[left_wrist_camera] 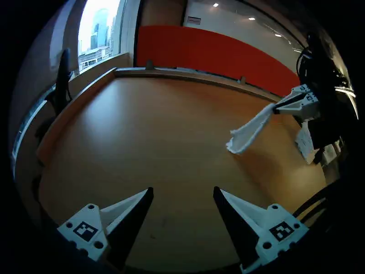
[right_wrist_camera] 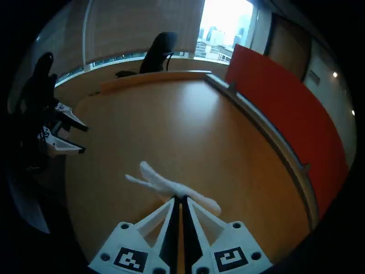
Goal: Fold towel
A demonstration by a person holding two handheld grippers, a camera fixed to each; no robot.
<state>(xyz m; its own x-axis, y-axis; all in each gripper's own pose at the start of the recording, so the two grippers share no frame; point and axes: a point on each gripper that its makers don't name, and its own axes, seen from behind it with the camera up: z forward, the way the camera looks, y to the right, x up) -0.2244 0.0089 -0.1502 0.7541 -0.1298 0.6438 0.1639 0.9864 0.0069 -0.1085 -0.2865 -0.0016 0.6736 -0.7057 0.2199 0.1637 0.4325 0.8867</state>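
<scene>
A small white towel (left_wrist_camera: pixel 246 132) hangs bunched above the wooden table (left_wrist_camera: pixel 159 137), held at one end by my right gripper (left_wrist_camera: pixel 276 108), which reaches in from the right of the left gripper view. In the right gripper view the towel (right_wrist_camera: pixel 171 185) stretches out from the tips of my right gripper (right_wrist_camera: pixel 181 199), whose jaws are shut on it. My left gripper (left_wrist_camera: pixel 182 194) stands open low over the near table, nothing between its fingers. It also shows at the left of the right gripper view as the left gripper (right_wrist_camera: pixel 82 139), open, held by a dark-sleeved person.
A red partition (left_wrist_camera: pixel 214 55) runs along the table's far edge behind a raised wooden ledge (left_wrist_camera: pixel 191 75). An office chair (right_wrist_camera: pixel 157 50) stands by the window. Papers (left_wrist_camera: pixel 305 142) lie at the table's right edge.
</scene>
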